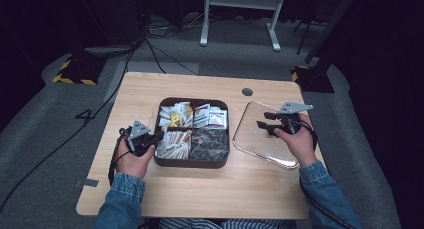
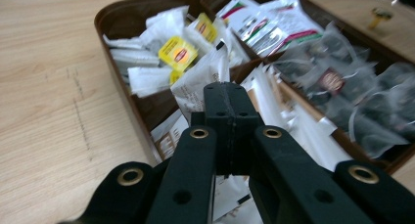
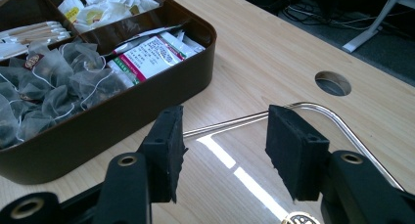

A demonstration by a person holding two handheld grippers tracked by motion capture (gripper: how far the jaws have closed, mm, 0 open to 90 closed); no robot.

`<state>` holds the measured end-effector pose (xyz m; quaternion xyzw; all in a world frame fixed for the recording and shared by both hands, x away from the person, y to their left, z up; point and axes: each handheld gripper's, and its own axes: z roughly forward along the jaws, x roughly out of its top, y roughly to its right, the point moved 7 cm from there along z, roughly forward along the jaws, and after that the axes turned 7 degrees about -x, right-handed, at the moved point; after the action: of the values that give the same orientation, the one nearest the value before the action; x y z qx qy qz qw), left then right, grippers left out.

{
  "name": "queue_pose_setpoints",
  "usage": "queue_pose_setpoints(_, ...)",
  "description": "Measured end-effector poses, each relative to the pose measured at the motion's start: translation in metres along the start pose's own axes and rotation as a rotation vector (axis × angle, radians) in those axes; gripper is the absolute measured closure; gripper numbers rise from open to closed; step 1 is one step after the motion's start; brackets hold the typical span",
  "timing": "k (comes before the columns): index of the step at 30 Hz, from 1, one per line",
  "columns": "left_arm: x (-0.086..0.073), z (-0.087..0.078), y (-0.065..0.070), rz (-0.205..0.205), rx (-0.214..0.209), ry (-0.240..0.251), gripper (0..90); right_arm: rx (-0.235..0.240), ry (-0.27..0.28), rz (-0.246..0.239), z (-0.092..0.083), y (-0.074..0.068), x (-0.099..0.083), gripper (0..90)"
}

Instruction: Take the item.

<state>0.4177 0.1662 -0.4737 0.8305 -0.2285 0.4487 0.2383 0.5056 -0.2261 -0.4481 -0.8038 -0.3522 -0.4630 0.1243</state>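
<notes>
High view, box (image 1: 191, 162): we find it open, lid (image 1: 260, 139) on worktop (image 1: 200, 189) beside it.
Left hand-held gripper (image 2: 229, 106): jaws together, empty.
Right hand-held gripper (image 3: 222, 150): jaws apart, empty, over lid.
Left to do: we judge closing.

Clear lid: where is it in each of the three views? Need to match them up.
High view: the clear lid lies flat on the table right of the brown box, under the right gripper.
Left gripper view: I can't pick it out.
Right gripper view: it spans the lower middle, its shiny rim curving behind the open jaws.
Shared landmark: the box's red-and-white sachets.
</notes>
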Motion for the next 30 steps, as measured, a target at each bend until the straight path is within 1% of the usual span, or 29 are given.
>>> queue_pose_setpoints(5, 0.008, -0.007, 0.007, -0.002, -0.042, 0.043, 89.7, -0.004, 0.006, 0.007, -0.001, 0.002, 0.0, 49.6)
queue_pose_setpoints(9, 0.013, -0.012, 0.013, 0.008, -0.068, 0.059, 89.7, -0.01, 0.012, 0.005, -0.002, 0.004, 0.0, 51.2)
queue_pose_setpoints(14, 0.017, -0.018, 0.021, 0.002, -0.122, 0.09, 89.8, -0.012, 0.019, 0.01, -0.003, 0.004, 0.001, 51.2)
queue_pose_setpoints(17, 0.019, -0.02, 0.024, 0.004, -0.141, 0.096, 89.7, -0.011, 0.02, 0.015, -0.004, 0.005, 0.001, 51.2)
queue_pose_setpoints(21, 0.021, -0.021, 0.028, 0.015, -0.155, 0.095, 89.8, -0.012, 0.022, 0.017, -0.004, 0.006, 0.001, 51.2)
queue_pose_setpoints(22, 0.021, -0.021, 0.032, 0.027, -0.162, 0.091, 89.7, -0.012, 0.022, 0.019, -0.004, 0.006, 0.001, 51.2)
queue_pose_setpoints(24, 0.022, -0.021, 0.034, 0.029, -0.168, 0.092, 89.7, -0.012, 0.022, 0.021, -0.004, 0.006, 0.001, 51.2)
queue_pose_setpoints(25, 0.022, -0.02, 0.039, 0.036, -0.182, 0.092, 89.7, -0.012, 0.023, 0.022, -0.004, 0.006, 0.001, 51.2)
queue_pose_setpoints(27, 0.023, -0.018, 0.045, 0.044, -0.199, 0.093, 89.7, -0.011, 0.024, 0.023, -0.004, 0.006, 0.001, 51.2)
queue_pose_setpoints(30, 0.023, -0.016, 0.054, 0.072, -0.224, 0.087, 89.7, -0.01, 0.027, 0.024, -0.005, 0.006, 0.002, 51.1)
